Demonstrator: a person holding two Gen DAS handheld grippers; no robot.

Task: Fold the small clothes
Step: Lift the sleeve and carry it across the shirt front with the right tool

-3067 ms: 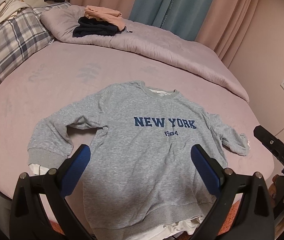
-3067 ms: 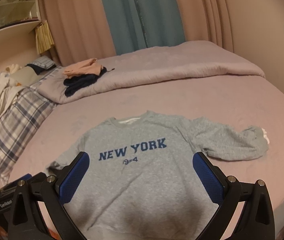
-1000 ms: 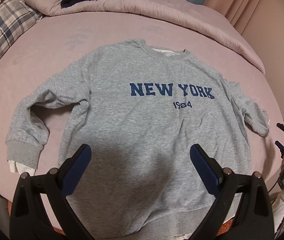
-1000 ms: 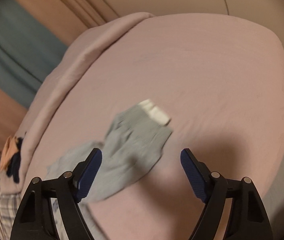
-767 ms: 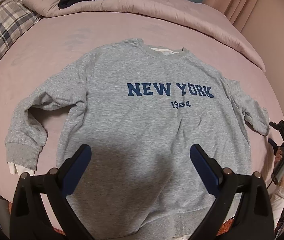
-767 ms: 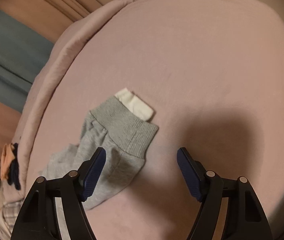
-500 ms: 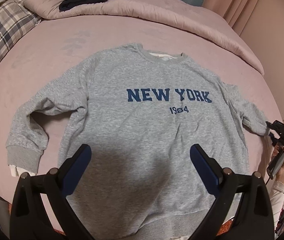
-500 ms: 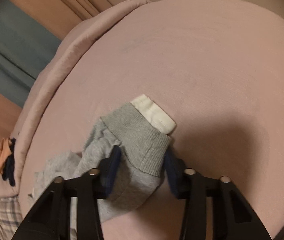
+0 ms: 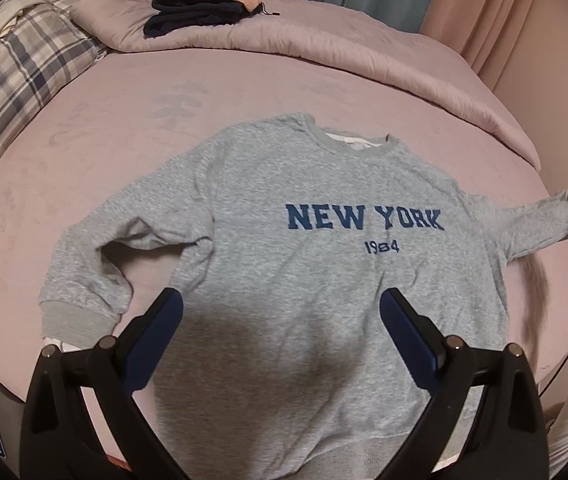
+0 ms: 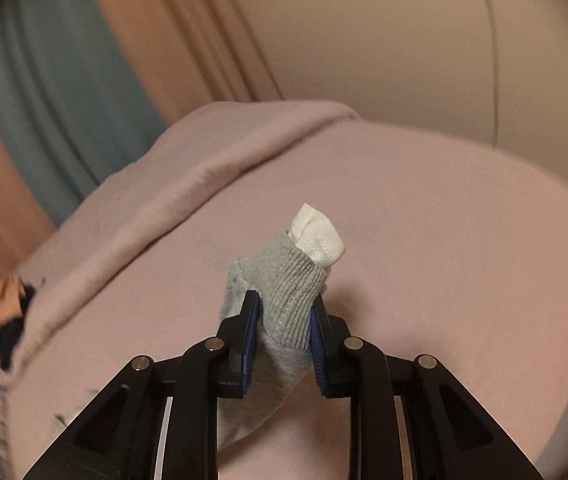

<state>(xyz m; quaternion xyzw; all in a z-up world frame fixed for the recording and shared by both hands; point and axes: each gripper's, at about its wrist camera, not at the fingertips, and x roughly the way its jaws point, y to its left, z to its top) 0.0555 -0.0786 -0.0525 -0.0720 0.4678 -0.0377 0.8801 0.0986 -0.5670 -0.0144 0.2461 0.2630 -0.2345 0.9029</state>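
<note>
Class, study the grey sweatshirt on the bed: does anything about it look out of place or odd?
A white inner cuff sticks out past the ribbed grey cuff held by the right gripper. White also shows inside the sweatshirt collar, so a second garment seems layered inside.

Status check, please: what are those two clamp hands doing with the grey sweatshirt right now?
Right gripper just closed on ribbed grey sleeve cuff, lifted off pink bed. Left gripper open, above grey NEW YORK sweatshirt, body lying flat. Nothing in the way.
</note>
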